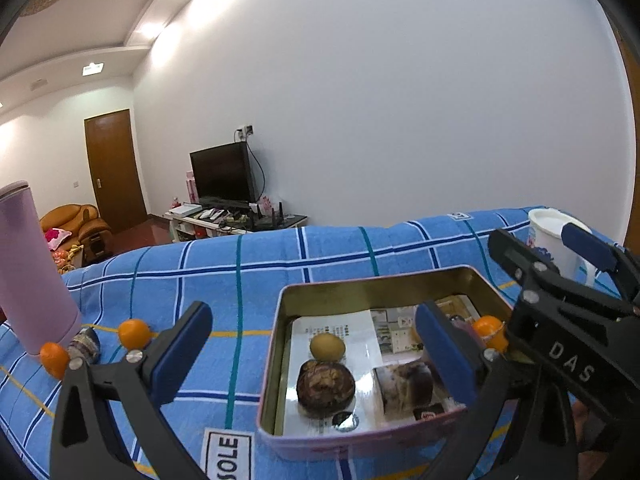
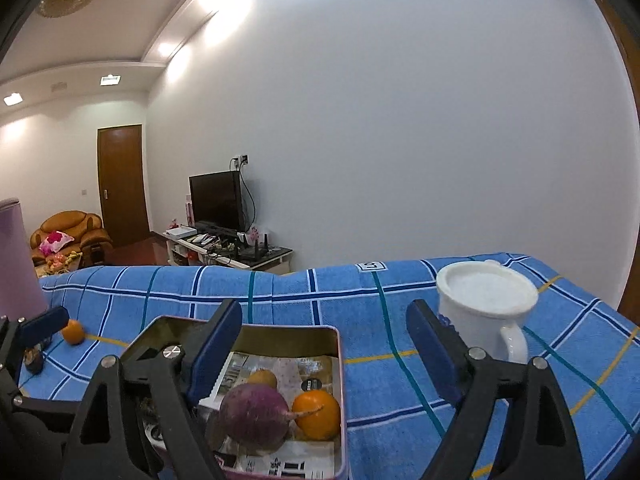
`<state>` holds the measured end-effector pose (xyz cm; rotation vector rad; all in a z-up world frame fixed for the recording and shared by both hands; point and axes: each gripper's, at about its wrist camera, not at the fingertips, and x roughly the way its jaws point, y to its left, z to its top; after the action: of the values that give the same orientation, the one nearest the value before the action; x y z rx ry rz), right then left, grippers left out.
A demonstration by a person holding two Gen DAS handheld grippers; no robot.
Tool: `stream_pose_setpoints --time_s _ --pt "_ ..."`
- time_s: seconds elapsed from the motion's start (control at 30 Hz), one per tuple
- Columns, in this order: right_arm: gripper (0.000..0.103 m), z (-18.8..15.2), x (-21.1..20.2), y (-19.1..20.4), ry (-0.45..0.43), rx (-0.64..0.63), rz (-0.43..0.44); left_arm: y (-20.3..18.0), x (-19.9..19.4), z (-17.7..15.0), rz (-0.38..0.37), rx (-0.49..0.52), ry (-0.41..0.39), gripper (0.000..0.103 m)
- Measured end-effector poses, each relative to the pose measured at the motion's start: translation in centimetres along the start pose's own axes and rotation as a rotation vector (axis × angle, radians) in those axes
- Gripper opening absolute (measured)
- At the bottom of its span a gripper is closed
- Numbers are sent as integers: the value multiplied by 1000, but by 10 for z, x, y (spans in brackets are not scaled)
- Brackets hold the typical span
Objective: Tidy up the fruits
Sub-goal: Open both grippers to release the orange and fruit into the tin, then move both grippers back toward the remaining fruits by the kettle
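Note:
A pink tin box (image 1: 276, 364) lined with paper sits on the blue checked cloth. It holds a brown-purple round fruit (image 1: 325, 388), a small yellow-green fruit (image 1: 327, 347) and an orange (image 1: 486, 326). The box (image 2: 338, 364) also shows in the right wrist view with the purple fruit (image 2: 256, 416), an orange (image 2: 316, 414) and the yellow fruit (image 2: 262, 378). Two oranges (image 1: 134, 333) (image 1: 54, 358) and a dark fruit (image 1: 85, 345) lie left on the cloth. My left gripper (image 1: 316, 356) is open and empty over the box. My right gripper (image 2: 324, 356) is open and empty over the box's right edge.
A pink tumbler (image 1: 30, 268) stands at the left. A white mug (image 2: 486, 304) stands at the right on the cloth. Beyond the table are a TV stand (image 1: 236, 224), a brown armchair and a door.

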<state>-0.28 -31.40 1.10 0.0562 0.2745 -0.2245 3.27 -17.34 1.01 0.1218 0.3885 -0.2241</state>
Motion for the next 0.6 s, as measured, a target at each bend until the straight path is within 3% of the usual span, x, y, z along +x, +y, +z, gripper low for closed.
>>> stream_pose_setpoints --time_s 0.6 --pt "85 -13 -49 7 6 -1 -85 30 -43 -20 30 22 -33 103"
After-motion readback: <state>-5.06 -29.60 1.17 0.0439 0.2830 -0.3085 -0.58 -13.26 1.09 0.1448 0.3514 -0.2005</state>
